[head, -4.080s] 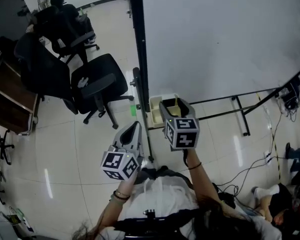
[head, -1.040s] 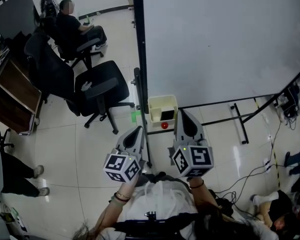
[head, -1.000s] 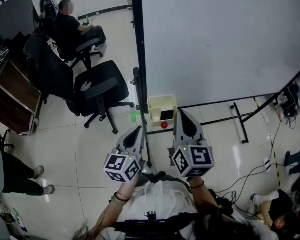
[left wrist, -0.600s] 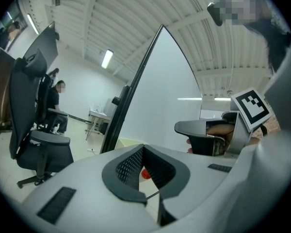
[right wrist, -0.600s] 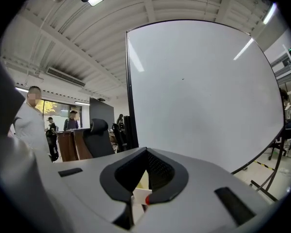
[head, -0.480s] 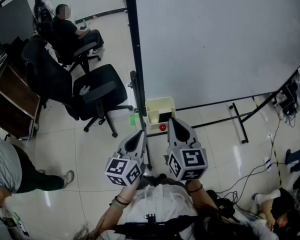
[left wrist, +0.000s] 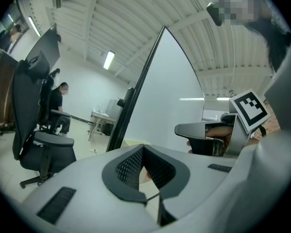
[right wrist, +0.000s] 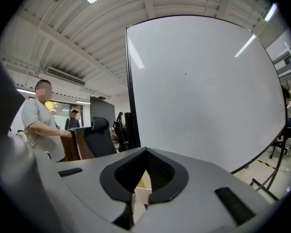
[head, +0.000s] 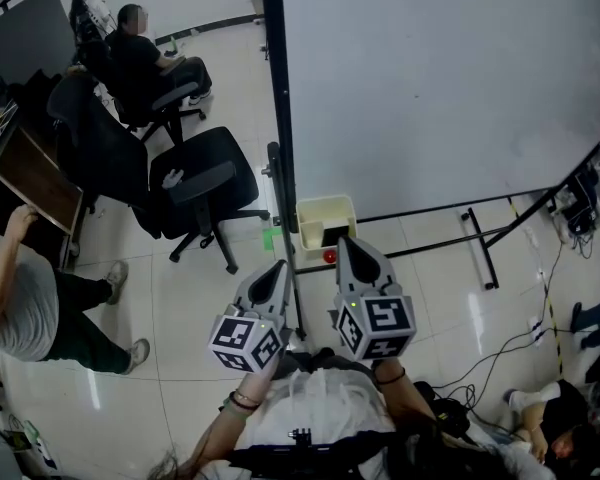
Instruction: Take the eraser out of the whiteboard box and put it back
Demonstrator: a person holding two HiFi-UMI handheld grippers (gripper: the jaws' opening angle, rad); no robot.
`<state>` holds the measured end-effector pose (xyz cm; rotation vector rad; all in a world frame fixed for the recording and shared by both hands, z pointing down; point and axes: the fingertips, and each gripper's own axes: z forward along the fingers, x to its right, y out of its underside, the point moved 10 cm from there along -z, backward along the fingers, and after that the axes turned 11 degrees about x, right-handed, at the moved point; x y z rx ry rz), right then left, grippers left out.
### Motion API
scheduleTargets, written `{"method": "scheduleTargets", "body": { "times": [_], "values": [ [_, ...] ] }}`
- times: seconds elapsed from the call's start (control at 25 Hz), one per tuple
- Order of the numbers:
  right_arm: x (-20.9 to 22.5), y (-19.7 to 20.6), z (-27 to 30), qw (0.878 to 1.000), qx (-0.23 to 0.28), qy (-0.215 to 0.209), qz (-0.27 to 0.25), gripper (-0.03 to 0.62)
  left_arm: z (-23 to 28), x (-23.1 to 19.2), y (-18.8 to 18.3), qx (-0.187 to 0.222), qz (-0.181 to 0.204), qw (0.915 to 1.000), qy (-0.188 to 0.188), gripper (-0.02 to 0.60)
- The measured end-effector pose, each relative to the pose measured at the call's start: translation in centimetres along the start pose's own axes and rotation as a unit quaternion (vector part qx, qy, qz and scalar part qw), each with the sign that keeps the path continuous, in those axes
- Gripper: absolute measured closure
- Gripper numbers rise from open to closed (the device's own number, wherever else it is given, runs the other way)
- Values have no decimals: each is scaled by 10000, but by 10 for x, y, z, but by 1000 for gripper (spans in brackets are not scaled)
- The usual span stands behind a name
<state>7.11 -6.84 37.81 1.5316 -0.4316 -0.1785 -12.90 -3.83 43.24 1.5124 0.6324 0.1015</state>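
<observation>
The cream whiteboard box (head: 323,211) hangs low on the whiteboard's black post. A dark eraser (head: 334,233) lies inside it, and a small red thing (head: 329,256) sits just below. My right gripper (head: 346,241) is shut and empty, its tip just short of the box's near edge. The right gripper view shows a bit of the cream box (right wrist: 143,182) past the closed right gripper (right wrist: 146,152). Left of the post, my left gripper (head: 277,266) is shut and holds nothing. In the left gripper view, the left gripper (left wrist: 143,147) has its jaws meeting at the tip.
The big whiteboard (head: 430,78) fills the right, its stand legs (head: 480,230) on the floor. Black office chairs (head: 198,176) stand to the left. A person (head: 40,298) stands by a wooden desk (head: 25,183). Another person (head: 145,58) sits further back. Cables (head: 540,308) trail at the right.
Some seconds ago my right gripper was over the box; it has since drawn back and sunk slightly. The left gripper stayed put. A person walked in at the left, up to the desk.
</observation>
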Motion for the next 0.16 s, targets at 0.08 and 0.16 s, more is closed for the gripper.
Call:
{"method": "scheduleTargets", "body": {
  "times": [0.08, 0.16],
  "values": [
    [0, 0, 1, 10000, -9, -9, -15, 592, 0, -1, 0, 3, -4, 10000, -7, 597],
    [1, -1, 2, 10000, -5, -22, -17, 592, 1, -2, 0, 5, -6, 10000, -8, 597]
  ]
}}
